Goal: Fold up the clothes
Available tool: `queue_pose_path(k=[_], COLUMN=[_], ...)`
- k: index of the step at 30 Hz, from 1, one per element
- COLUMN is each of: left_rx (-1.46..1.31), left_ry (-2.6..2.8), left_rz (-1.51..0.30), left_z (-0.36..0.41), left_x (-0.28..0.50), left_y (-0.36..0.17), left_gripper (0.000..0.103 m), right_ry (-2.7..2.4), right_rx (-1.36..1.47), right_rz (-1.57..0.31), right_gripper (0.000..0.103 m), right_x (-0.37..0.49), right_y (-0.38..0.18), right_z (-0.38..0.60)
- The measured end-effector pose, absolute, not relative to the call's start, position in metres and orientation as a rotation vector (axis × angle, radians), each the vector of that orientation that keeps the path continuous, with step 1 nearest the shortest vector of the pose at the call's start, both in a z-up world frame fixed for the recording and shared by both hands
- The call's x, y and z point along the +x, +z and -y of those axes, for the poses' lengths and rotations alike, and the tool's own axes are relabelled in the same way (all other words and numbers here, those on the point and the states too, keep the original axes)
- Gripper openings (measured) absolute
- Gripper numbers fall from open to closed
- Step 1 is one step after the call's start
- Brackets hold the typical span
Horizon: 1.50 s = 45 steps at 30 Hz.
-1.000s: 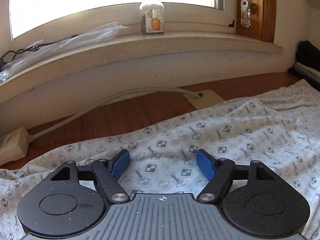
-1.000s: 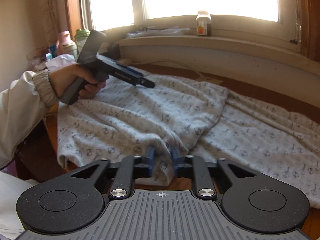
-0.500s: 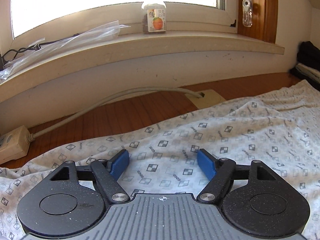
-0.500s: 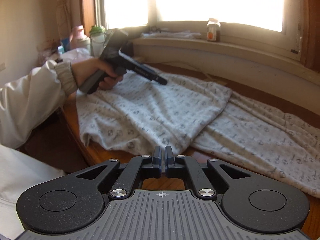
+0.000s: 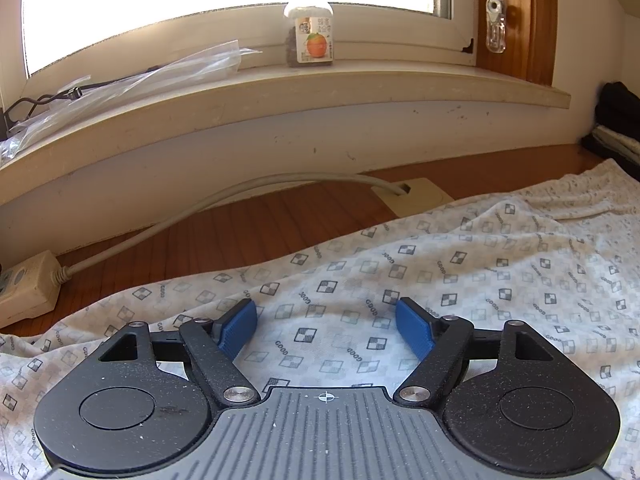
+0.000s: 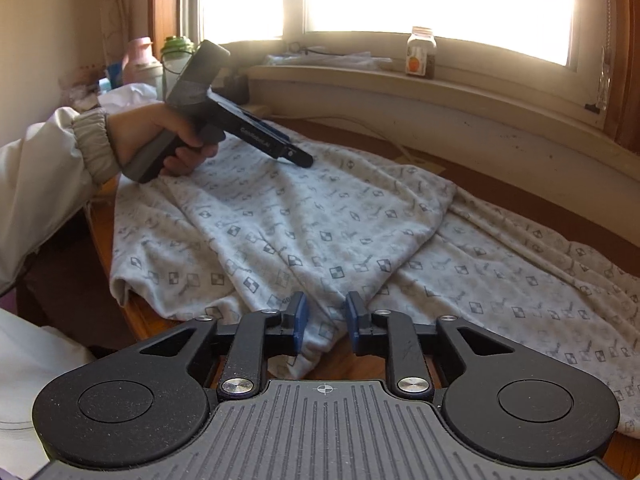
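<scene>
- Nearest the right wrist camera, the right gripper hangs over the near hem of the patterned garment; its jaws are opening, a drooping corner of cloth lies between the blue pads, and neither pad visibly presses on it.
- The garment lies spread over the wooden table, a folded layer on its left half, a single layer running off to the right.
- Farther left, the left gripper hovers just over the cloth, jaws wide apart with nothing between them; a hand in a pale sleeve carries it.
- Judged step: between folds, taking a fresh hold on the near hem.
- The next move calls for closing on that corner and carrying it across.
- Farthest, a jar stands on the windowsill.
</scene>
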<state>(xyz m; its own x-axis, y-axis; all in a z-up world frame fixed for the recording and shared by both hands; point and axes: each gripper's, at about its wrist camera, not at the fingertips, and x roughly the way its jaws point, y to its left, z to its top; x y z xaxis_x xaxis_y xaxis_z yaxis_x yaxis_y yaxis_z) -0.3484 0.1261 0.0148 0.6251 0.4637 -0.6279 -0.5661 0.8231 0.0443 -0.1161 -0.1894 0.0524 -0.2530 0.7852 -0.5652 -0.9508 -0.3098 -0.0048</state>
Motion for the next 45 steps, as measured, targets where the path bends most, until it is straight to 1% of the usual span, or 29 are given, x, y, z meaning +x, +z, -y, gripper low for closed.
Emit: queue_pose_path(k=[1,4,6,9,12,15,16,17,18,19,20,25,28,33,36,37,39,42,43,44,45], left_rx=[-0.154,-0.124,-0.099,-0.061,0.024,0.096,0.108,0.112,0.116,0.109,0.102,0.087,0.054,0.0,-0.033,-0.034,-0.034,-0.026,-0.022,-0.018,-0.014], left_ry=[0.595,0.573,0.524,0.411,0.302,0.244,0.238,0.245,0.253,0.259,0.265,0.272,0.276,0.271,0.269,0.27,0.271,0.27,0.269,0.268,0.267], left_rz=[-0.676,-0.699,-0.666,-0.652,-0.693,-0.743,-0.758,-0.77,-0.781,-0.787,-0.792,-0.791,-0.795,-0.772,-0.747,-0.74,-0.734,-0.744,-0.751,-0.758,-0.765], left_z=[-0.125,-0.12,-0.111,-0.088,-0.064,-0.048,-0.046,-0.046,-0.047,-0.049,-0.052,-0.06,-0.064,-0.069,-0.073,-0.073,-0.072,-0.071,-0.071,-0.071,-0.071], left_x=[-0.347,-0.338,-0.329,-0.306,-0.277,-0.257,-0.252,-0.247,-0.243,-0.24,-0.238,-0.243,-0.242,-0.245,-0.249,-0.25,-0.25,-0.248,-0.247,-0.246,-0.245], left_y=[0.016,0.023,0.034,0.047,0.044,0.037,0.034,0.032,0.03,0.028,0.026,0.024,0.024,0.021,0.018,0.017,0.017,0.018,0.019,0.02,0.02], left_gripper=[0.08,0.077,0.074,0.073,0.073,0.073,0.073,0.073,0.073,0.073,0.075,0.075,0.075,0.076,0.076,0.076,0.076,0.077,0.077,0.077,0.077], right_ry=[1.827,1.831,1.825,1.839,1.839,1.832,1.831,1.829,1.83,1.83,1.831,1.819,1.865,1.835,1.833,1.837,1.83,1.817,1.816,1.815,1.814], right_rx=[-0.572,-0.595,-0.601,-0.603,-0.628,-0.664,-0.673,-0.681,-0.679,-0.677,-0.674,-0.542,-0.519,-0.603,-0.641,-0.654,-0.674,-0.715,-0.723,-0.731,-0.738], right_rz=[-0.408,-0.376,-0.348,-0.345,-0.341,-0.329,-0.331,-0.333,-0.335,-0.336,-0.338,-0.265,-0.286,-0.281,-0.293,-0.295,-0.296,-0.298,-0.302,-0.307,-0.312], right_gripper=[0.002,0.002,0.001,0.001,0.003,0.012,0.012,0.012,0.004,0.001,0.001,0.001,0.001,0.001,0.004,0.011,0.017,0.017,0.017,0.013,0.002], right_x=[-0.116,-0.119,-0.121,-0.122,-0.125,-0.129,-0.129,-0.129,-0.129,-0.128,-0.128,-0.112,-0.109,-0.119,-0.123,-0.124,-0.127,-0.129,-0.129,-0.128,-0.128], right_y=[0.053,0.058,0.061,0.064,0.062,0.057,0.055,0.053,0.053,0.054,0.054,0.093,0.107,0.09,0.078,0.074,0.068,0.059,0.057,0.055,0.053], right_z=[0.19,0.195,0.197,0.198,0.197,0.192,0.189,0.186,0.186,0.185,0.185,0.215,0.233,0.22,0.205,0.201,0.194,0.182,0.18,0.178,0.176])
